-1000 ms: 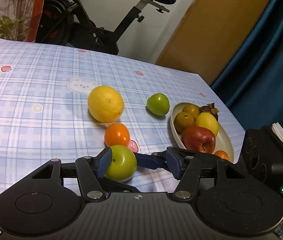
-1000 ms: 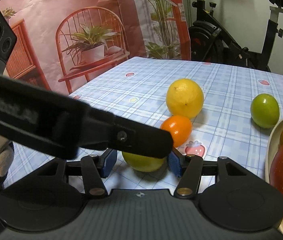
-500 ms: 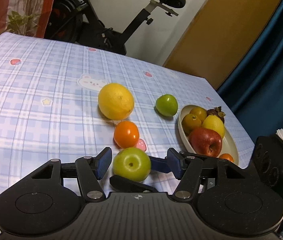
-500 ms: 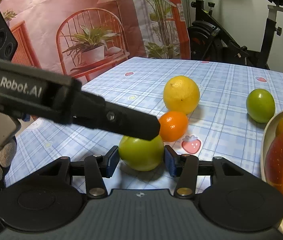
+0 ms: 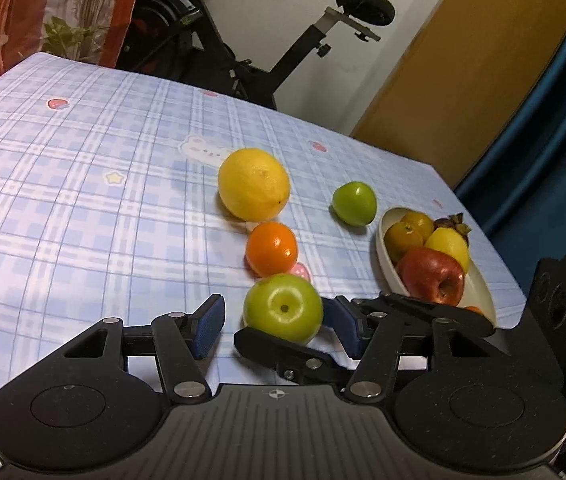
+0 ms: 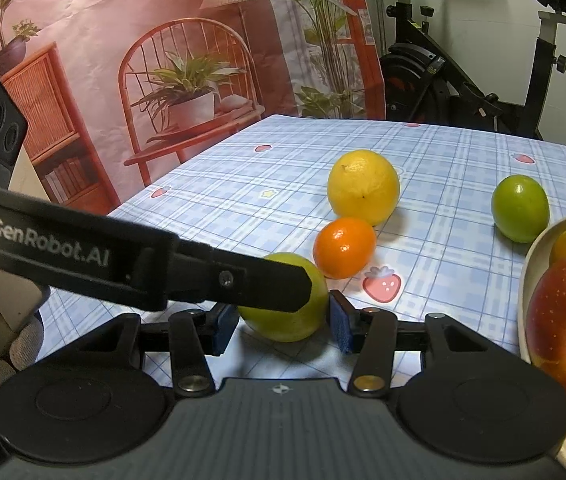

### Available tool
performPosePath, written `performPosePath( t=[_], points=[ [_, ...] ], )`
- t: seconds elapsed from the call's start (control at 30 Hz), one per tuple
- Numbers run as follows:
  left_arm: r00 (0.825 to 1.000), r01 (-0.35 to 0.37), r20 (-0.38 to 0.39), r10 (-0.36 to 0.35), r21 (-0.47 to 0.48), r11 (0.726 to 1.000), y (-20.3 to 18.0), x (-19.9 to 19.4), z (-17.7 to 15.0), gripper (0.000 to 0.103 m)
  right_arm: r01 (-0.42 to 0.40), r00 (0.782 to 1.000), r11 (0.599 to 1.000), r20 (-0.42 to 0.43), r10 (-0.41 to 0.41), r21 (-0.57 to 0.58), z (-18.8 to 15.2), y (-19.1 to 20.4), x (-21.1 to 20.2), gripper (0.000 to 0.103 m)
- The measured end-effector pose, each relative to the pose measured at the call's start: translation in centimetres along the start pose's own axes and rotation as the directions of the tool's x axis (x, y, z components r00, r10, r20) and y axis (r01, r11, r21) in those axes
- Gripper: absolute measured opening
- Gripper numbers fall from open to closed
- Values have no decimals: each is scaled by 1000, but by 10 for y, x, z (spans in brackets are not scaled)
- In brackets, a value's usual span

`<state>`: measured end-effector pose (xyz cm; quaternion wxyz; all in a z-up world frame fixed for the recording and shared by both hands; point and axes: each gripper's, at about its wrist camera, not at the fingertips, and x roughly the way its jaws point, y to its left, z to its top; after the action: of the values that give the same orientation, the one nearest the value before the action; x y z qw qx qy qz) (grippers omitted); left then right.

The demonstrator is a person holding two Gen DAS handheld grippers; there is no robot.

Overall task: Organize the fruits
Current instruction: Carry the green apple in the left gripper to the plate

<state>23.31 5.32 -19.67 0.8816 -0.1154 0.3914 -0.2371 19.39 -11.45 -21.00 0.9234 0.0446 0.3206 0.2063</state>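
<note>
**Gripping the green apple**

Round and glossy, the green apple (image 5: 283,306) sits between the blue ribbed pads (image 6: 339,330) of the right gripper (image 6: 281,327). Its jaws have just been closing and now press on both sides of the fruit. The left gripper (image 5: 279,328) hangs open, its left pad clear of the apple. An oval cream bowl (image 5: 386,254) lies near on the checked cloth (image 5: 83,200).

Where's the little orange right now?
In both views the little orange sits on the tablecloth, between the big lemon behind and the green apple in front.
</note>
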Motion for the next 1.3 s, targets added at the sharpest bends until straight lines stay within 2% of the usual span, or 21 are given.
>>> performPosePath(
  t=[0.13, 0.23, 0.43, 0.57, 0.93, 1.3],
  points=[
    [1000, -6, 10, 6, -12, 1000, 3, 1, -2, 60, 0, 1000, 1000, 0, 0, 0, 0, 0, 0, 51],
    [1000, 12, 15, -12, -22, 1000, 5, 1, -4, 54, 0, 1000, 1000, 0, 0, -1, 0, 0, 0, 51],
    [1000, 10, 20, -9, -5, 1000, 0, 0, -6, 51, 0, 1000, 1000, 1, 0, 1, 0, -1, -1, 51],
    [998, 52, 34, -51, -3, 999, -6, -8, 0, 48, 28, 999, 999, 18, -28, -39, -1, 7, -13, 50],
    [993, 108, 53, -110, 31, 994, -52, -1, 14, 48, 93, 991, 996, 94, -92, -2, 10, -14, -60, 50],
    [991, 110, 59, -120, 150, 983, -109, 9, 30, 48, 134, 973, 987, 176, -149, 94, 13, -40, -104, 50]
  ],
)
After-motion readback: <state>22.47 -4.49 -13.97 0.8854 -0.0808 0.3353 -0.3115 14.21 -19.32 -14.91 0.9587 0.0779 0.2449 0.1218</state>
